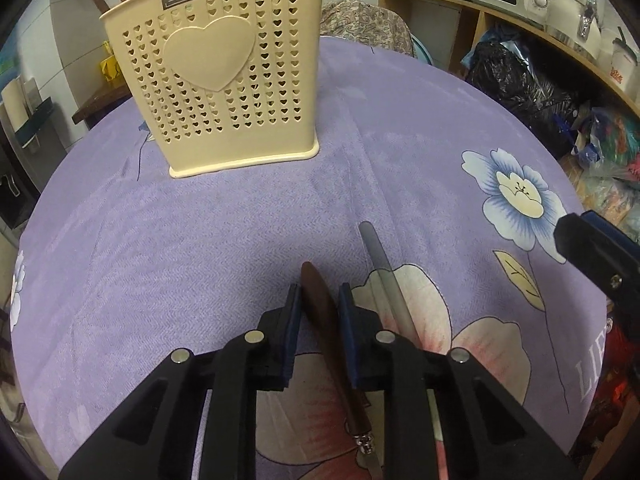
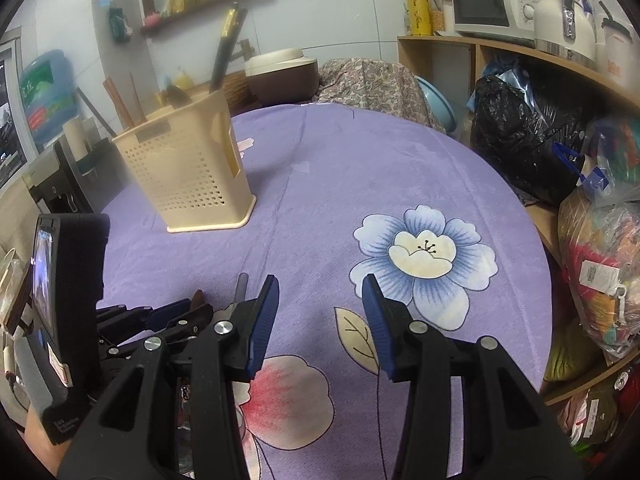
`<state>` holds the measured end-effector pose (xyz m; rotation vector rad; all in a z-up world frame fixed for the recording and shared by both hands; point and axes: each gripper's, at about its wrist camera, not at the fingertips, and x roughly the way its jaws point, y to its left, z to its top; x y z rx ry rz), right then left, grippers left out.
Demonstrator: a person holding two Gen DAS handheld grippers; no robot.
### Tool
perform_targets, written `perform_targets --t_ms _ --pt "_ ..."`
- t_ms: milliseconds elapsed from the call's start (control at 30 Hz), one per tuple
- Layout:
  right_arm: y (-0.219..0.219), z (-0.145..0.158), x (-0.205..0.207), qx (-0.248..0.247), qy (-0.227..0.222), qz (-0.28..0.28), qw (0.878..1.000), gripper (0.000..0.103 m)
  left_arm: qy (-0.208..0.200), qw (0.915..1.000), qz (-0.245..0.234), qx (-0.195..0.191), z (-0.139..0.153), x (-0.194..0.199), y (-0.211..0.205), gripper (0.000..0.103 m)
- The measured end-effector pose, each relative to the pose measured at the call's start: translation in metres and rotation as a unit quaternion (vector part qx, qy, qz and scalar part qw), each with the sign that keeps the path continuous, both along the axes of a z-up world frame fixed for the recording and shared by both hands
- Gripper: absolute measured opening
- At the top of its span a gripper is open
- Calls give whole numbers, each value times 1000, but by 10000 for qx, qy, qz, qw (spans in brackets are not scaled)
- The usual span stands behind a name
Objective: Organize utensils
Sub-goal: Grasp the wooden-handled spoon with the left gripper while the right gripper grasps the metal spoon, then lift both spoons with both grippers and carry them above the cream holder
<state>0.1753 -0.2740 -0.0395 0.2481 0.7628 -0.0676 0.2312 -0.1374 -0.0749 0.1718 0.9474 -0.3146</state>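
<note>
A brown-handled utensil [image 1: 326, 320] with a metal neck and blade lies on the purple flowered tablecloth [image 1: 200, 240]. My left gripper [image 1: 320, 300] is shut on its handle, a blue pad on each side. Just right of it lies a grey-handled utensil [image 1: 380, 272], also visible as a grey-handled utensil [image 2: 241, 286] in the right wrist view. The cream perforated utensil holder [image 1: 224, 80] stands upright farther back, the same holder [image 2: 192, 176] holding several sticks and a dark handle. My right gripper [image 2: 320, 312] hovers open over the cloth with nothing between its fingers; its body [image 1: 592, 248] shows at the right edge.
A wooden shelf [image 2: 500, 46] with a microwave [image 2: 492, 0] and kettles runs along the right. Black bags [image 2: 528, 136] and coloured bags [image 2: 600, 280] crowd the table's right edge. A patterned cloth [image 2: 372, 84] sits behind the table. The left gripper [image 2: 180, 316] is low at left.
</note>
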Motion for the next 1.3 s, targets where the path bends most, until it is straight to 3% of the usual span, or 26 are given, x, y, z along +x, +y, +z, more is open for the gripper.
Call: perform_targets --t_ms 367,567,700,900,1133,1200,1300 --pt "33 -24 24 334 583 683 9954 44 32 9997 210 91 2 8 75 20" --pt "64 -39 43 155 928 1010 9904 44 -10 9997 225 11 3 5 80 20" --pt "72 -48 54 -82 1092 977 9892 42 27 9995 246 -175 4 8 76 31" --pt "77 -52 65 -337 1138 969 9882 29 -5 9990 350 -288 4 5 81 43" --pt "84 -52 80 -558 1181 940 9870 22 -11 9982 500 -337 3 4 88 47" --pt "84 -52 83 -571 1186 935 9869 14 -7 9982 503 -316 2 4 87 47" --pt "81 -53 84 -537 1161 909 9876 10 -22 9984 505 -261 2 5 85 47"
